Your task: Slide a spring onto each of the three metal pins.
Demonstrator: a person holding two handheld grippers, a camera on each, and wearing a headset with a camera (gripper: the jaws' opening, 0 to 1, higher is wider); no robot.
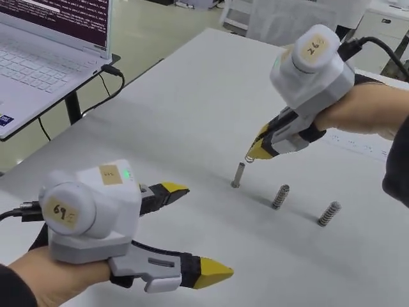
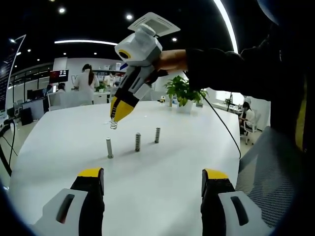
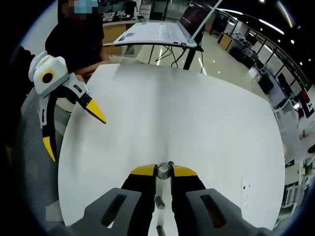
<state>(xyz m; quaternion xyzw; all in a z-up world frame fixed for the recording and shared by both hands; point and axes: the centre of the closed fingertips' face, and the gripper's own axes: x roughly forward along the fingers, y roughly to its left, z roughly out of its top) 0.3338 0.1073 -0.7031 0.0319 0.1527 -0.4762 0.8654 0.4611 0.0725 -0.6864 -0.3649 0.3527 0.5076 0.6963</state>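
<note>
Right hand pose: we see the right hand (image 1: 358, 109) raised over the table (image 1: 192, 96), up and to the right of the bare pin (image 1: 238, 174), with the wrist tipped so that the right gripper (image 1: 252, 153) slopes down toward that pin.
Right jaws: they are drawn almost together, and we find the held spring (image 1: 249, 158) pinched at their yellow tips. In the right gripper view it sits squarely between the two tips.
Held spring and bare pin: the spring hangs just above the pin's top and slightly to its right. We see a small gap between them in the head view and in the left gripper view, so they are not touching.
Left hand pose: the left hand (image 1: 51, 281) sits low, well apart from the bare pin on the person's side. It holds the left gripper (image 1: 195, 230) roughly level and aimed toward the pin.
Left jaws: we see them spread wide.
Other pins: the nearer sprung pin (image 1: 280, 196) stands to the right of the bare pin, and the farther sprung pin (image 1: 329, 213) stands beyond it in the same row. Each is upright with a coil around its shaft.
Laptop: we note the laptop (image 1: 45, 51) open on a stand, well apart from the bare pin and beyond the table's left edge.
</note>
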